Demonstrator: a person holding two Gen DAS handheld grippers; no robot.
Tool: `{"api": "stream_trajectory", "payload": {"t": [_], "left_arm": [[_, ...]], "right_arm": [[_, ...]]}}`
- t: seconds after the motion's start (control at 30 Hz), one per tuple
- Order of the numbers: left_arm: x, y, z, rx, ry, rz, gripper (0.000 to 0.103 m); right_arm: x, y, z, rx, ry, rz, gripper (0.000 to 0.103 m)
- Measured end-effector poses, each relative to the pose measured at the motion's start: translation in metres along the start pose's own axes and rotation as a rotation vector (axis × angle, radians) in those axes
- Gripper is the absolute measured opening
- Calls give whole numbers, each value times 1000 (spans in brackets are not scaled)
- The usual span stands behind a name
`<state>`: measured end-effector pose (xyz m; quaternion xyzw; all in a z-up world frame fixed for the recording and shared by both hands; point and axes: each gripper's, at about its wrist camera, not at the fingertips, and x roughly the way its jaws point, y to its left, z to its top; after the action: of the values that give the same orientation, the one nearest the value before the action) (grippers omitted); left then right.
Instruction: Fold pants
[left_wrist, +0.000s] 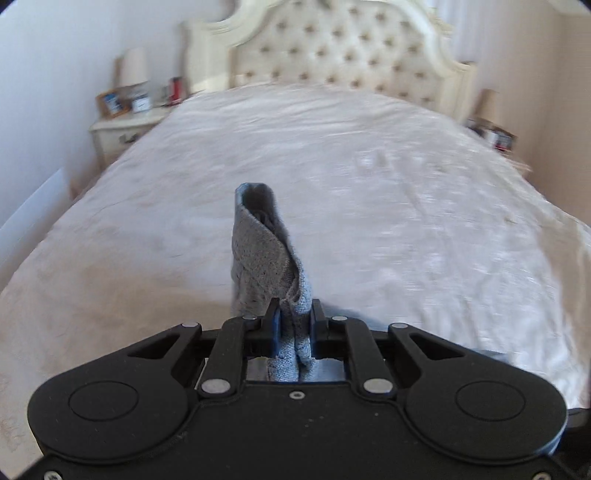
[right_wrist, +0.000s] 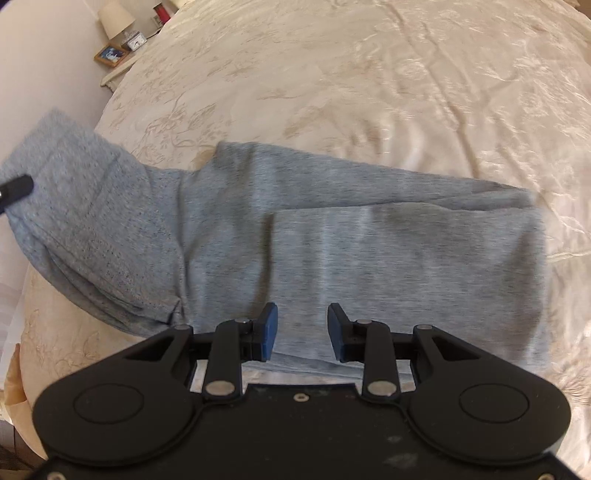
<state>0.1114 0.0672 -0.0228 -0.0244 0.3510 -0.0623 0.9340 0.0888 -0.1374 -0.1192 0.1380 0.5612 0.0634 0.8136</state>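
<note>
Grey knit pants (right_wrist: 369, 251) lie across the cream bedspread (right_wrist: 369, 74), with both legs stretched to the right. Their left end (right_wrist: 74, 177) is lifted off the bed, and a black tool part (right_wrist: 14, 188) shows at its edge. In the left wrist view my left gripper (left_wrist: 294, 308) is shut on a bunched fold of the grey fabric (left_wrist: 258, 251), which stands up beyond the fingers. My right gripper (right_wrist: 303, 314) hovers open over the near edge of the pants, and its blue pads (right_wrist: 269, 325) grip nothing.
A tufted cream headboard (left_wrist: 340, 44) stands at the far end of the bed. To the left is a nightstand (left_wrist: 122, 129) with a lamp (left_wrist: 135, 66), a picture frame and small items. More clutter (left_wrist: 495, 133) sits at the right side. The bedspread (left_wrist: 369, 166) runs wide beyond the pants.
</note>
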Motion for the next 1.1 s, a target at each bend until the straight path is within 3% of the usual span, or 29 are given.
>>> {"api": "stream_trajectory", "payload": {"t": [0.17,0.33,0.4,0.47,0.53,0.6,0.73,0.83,0.9,1.0,1.1], "left_arm": [[23,-109,-21,126,43,-129,16],[82,-201,-71,207,230,-246,16],[94,-228,-91,242,308,-253,15],[89,-242,-97,255,326,-257,16],[78,-241,-91,247,311,-255,18],[72,-235,-81,246,290,-230,26],[76,-198,-68,219,278,-86,25],[93,-159,-69,179,320,51,25],[104,-130,-73,125,363,102,25],[123,-98,-84,76,453,113,25],[141,-90,-102,117,524,82,25]], "right_arm": [[-26,-65,-3,51,-30,-25,33],[-46,-132,-11,96,-43,-90,33],[-49,-156,-15,123,-34,-115,33],[-50,-174,-18,140,-22,-139,33],[-51,-187,-19,151,-23,-151,33],[-53,-193,-18,159,-32,-142,33],[-51,-193,-7,167,-64,-68,33],[-45,-179,3,153,-74,3,34],[-38,-168,9,129,-71,31,34],[-20,-152,18,116,-51,46,34],[-3,-142,22,124,-29,36,34]]}}
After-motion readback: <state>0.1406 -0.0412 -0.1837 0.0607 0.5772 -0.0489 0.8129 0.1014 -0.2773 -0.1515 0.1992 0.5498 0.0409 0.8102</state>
